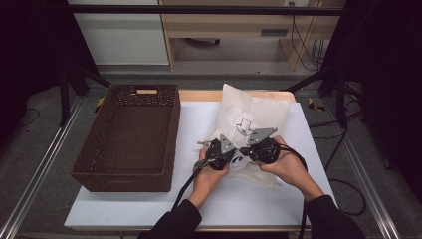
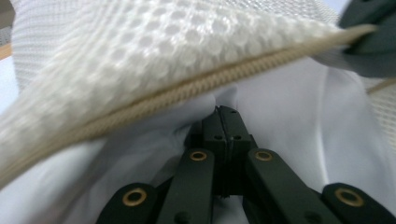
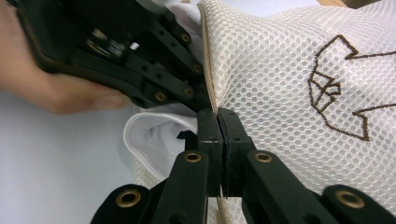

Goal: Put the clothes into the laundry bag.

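High view adds wicker basket [image 1: 124, 139], both grippers [image 1: 239, 149] clamped on mesh bag [image 1: 249, 112], right gripper view shows embroidery [image 3: 341, 88].

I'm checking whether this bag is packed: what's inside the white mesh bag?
White cloth shows at the open zipper edge of the mesh bag, bulging out by the left claw. How far it reaches inside, or anything else there, is hidden by the mesh.
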`<state>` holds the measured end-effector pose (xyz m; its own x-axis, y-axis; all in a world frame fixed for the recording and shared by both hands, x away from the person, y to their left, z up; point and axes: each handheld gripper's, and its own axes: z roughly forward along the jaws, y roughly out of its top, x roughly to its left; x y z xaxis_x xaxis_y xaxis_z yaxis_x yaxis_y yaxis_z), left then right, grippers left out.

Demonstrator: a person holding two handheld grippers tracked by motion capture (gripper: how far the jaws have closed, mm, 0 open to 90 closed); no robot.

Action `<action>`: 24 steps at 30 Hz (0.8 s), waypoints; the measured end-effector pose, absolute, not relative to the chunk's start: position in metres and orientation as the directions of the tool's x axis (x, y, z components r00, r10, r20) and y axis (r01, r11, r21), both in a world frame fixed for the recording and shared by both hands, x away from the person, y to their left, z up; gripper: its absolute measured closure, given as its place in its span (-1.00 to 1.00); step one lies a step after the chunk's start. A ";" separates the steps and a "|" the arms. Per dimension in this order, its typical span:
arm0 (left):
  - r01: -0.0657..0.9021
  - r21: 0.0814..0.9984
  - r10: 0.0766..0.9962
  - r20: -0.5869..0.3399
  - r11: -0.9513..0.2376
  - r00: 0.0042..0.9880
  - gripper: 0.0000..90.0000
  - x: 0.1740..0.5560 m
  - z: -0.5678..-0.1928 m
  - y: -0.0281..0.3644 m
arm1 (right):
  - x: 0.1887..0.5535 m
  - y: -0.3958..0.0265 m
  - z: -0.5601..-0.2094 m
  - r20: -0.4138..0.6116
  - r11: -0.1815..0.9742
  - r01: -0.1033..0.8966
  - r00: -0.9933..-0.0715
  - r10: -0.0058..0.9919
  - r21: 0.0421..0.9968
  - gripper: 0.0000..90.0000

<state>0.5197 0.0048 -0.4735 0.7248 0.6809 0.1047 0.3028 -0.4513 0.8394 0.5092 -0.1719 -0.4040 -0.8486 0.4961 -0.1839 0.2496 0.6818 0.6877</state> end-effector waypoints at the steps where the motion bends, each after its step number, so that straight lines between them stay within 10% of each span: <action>1: 0.296 0.842 0.679 0.108 -0.451 0.727 1.00 0.517 -0.472 0.007 | 0.509 -0.172 -0.404 -0.184 0.681 0.250 -0.848 0.497 0.688 0.98; 24: 0.279 0.814 0.579 0.085 -0.510 0.811 1.00 0.444 -0.472 0.025 | 0.512 -0.172 -0.405 -0.170 0.654 0.268 -0.834 0.526 0.708 0.98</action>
